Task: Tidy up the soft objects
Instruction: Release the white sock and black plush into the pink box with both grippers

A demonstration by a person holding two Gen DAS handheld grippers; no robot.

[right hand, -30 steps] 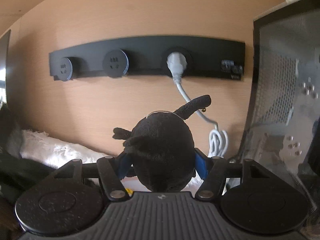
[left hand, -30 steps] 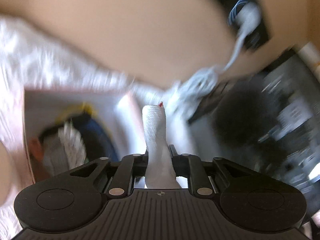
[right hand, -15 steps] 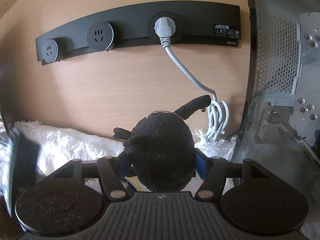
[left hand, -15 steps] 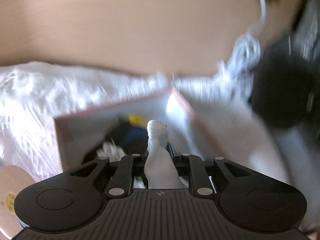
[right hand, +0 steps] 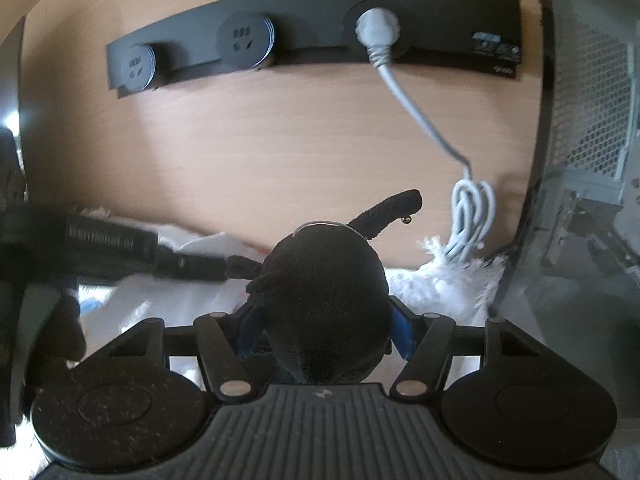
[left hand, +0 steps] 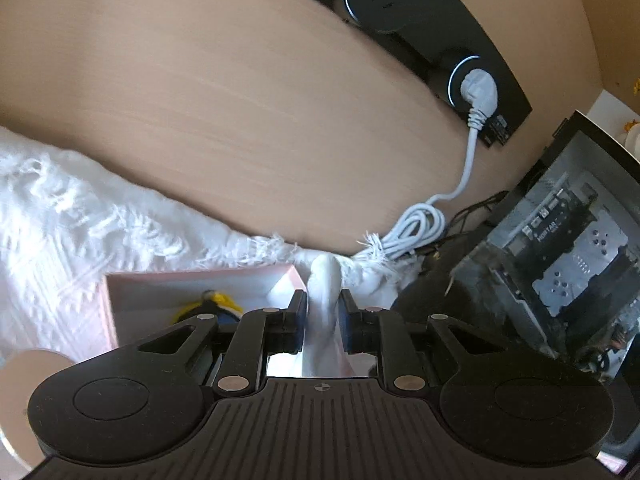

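My left gripper (left hand: 322,312) is shut on a white soft cloth piece (left hand: 325,292) and holds it over the right wall of a pink open box (left hand: 200,280). The box holds a blue and yellow soft item (left hand: 212,306). My right gripper (right hand: 320,328) is shut on a black plush toy (right hand: 324,304) with thin black limbs, held above the white fluffy blanket (right hand: 440,284). In the right wrist view the left gripper's dark body (right hand: 104,248) shows blurred at the left.
A wooden wall carries a black socket strip (right hand: 312,40) with a white plug and coiled cable (right hand: 468,216). A computer case with a glass side (left hand: 560,264) stands at the right. The white fluffy blanket (left hand: 60,216) covers the surface. A round tan object (left hand: 24,368) lies at lower left.
My left gripper has swung right and tilted up with the white cloth, from over the box's inside to its right wall. The right gripper stayed low with the toy; the left gripper entered its view.
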